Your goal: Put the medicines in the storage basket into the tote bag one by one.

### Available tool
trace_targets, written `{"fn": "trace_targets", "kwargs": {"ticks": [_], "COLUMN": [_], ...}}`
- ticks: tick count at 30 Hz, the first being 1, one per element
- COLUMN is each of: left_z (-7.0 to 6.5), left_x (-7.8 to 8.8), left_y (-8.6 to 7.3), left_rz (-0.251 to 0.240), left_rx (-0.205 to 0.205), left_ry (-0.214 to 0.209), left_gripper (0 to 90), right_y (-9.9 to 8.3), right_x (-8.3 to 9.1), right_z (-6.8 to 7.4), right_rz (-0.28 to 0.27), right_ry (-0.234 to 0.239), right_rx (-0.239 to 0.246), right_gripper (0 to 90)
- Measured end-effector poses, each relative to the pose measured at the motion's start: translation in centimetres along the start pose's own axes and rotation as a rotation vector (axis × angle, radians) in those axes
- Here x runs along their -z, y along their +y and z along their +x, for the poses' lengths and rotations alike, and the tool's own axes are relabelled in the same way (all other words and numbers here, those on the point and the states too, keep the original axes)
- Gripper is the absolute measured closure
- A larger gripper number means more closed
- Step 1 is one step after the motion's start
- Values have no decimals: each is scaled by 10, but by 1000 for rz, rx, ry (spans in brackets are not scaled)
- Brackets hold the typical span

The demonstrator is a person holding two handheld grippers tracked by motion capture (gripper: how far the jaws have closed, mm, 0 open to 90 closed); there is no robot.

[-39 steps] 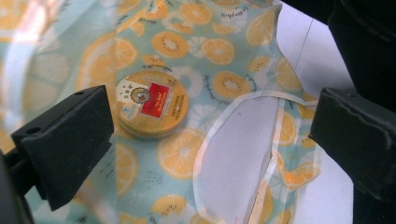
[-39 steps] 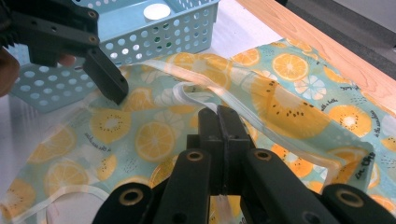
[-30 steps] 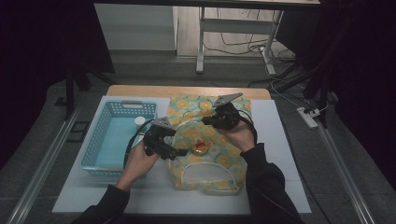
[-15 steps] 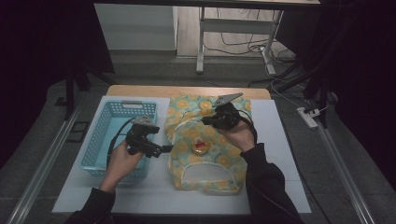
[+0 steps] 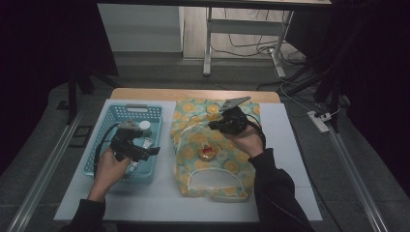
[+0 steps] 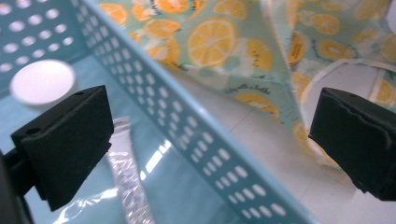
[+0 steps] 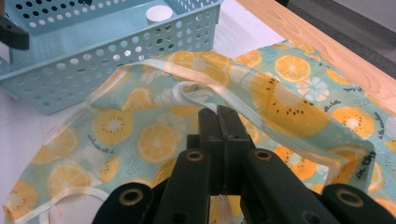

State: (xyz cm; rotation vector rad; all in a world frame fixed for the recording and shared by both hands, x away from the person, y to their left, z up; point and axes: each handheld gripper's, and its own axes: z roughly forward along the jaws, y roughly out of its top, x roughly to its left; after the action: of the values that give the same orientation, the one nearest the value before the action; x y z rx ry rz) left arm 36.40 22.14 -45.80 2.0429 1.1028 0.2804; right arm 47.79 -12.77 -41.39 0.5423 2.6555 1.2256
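A soft fabric bag printed with orange and lemon slices on a pale green ground [image 5: 212, 154] lies in the middle of the white table top [image 5: 290, 159], its mouth held up and open. The right gripper [image 5: 216, 124] hangs over the bag's upper part with its jaws pressed together on the bag's white-edged rim strap [image 7: 205, 105], lifting that edge clear of the rest of the cloth. A small red and yellow object [image 5: 208, 152] sits on or inside the bag; what it is cannot be made out. Just to the left of the bag stands a light blue perforated plastic basket [image 5: 109, 116], close beside the cloth. The left gripper [image 5: 153, 151] is over the basket's right side, its jaws standing wide apart with nothing between them. In the basket lie a round white cap [image 6: 43, 81] and a clear crinkled plastic tube [image 6: 128, 179], the tube directly under the left gripper.
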Motion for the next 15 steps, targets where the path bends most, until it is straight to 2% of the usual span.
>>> {"fn": "trace_targets", "kwargs": {"ticks": [6,13,15], "left_z": [11,22,27], "left_x": [-4,-14,-18], "left_y": [-5,-8,-9], "left_rz": [45,112,132], "left_rx": [25,51,61], "left_ry": [40,113,109], "left_gripper": [0,2,8], "right_y": [0,0,0], "right_x": [0,-1,-1], "right_z": [0,0,0], "right_rz": [2,2,2], "right_ry": [-2,-2,-2], "right_rx": [1,4,3], "right_gripper": [900,900,900]}}
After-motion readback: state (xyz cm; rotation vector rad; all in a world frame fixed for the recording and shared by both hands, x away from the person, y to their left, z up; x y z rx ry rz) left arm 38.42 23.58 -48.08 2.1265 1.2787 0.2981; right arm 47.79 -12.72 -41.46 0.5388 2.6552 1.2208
